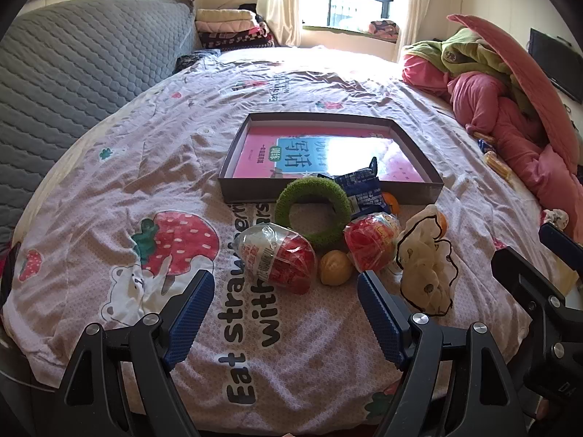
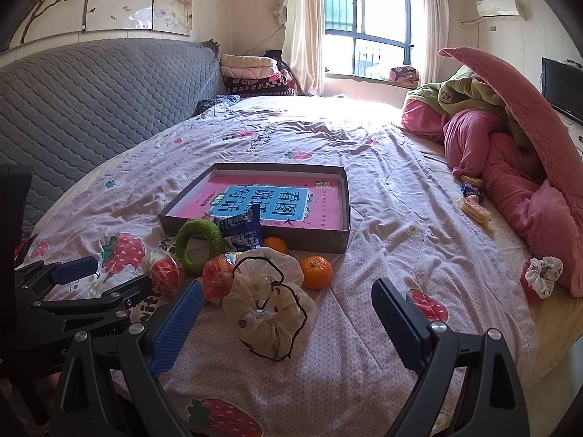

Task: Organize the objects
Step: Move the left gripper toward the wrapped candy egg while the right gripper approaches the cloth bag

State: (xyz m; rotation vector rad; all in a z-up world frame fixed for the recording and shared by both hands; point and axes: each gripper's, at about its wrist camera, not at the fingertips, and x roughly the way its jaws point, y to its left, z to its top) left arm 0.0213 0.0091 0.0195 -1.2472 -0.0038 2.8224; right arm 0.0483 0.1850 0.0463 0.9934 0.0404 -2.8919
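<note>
A grey shallow box (image 1: 329,190) (image 2: 255,235) with a pink book (image 1: 320,153) (image 2: 269,200) inside lies on the bed. In front of it sit a green fuzzy ring (image 1: 312,208) (image 2: 199,241), a blue snack packet (image 1: 362,191) (image 2: 242,236), two red wrapped snacks (image 1: 282,259) (image 1: 370,242), a small yellow fruit (image 1: 334,267), two oranges (image 2: 316,272) (image 2: 276,244) and a cream scrunchie (image 1: 426,266) (image 2: 269,313). My left gripper (image 1: 286,313) is open just short of the near red snack. My right gripper (image 2: 288,320) is open around the scrunchie.
The bed sheet (image 1: 145,167) has a strawberry print. A grey quilted headboard (image 2: 91,91) is at the left. Pink and green bedding (image 2: 510,153) is piled at the right, with snack packets (image 2: 473,207) and a floral scrunchie (image 2: 543,276) beside it.
</note>
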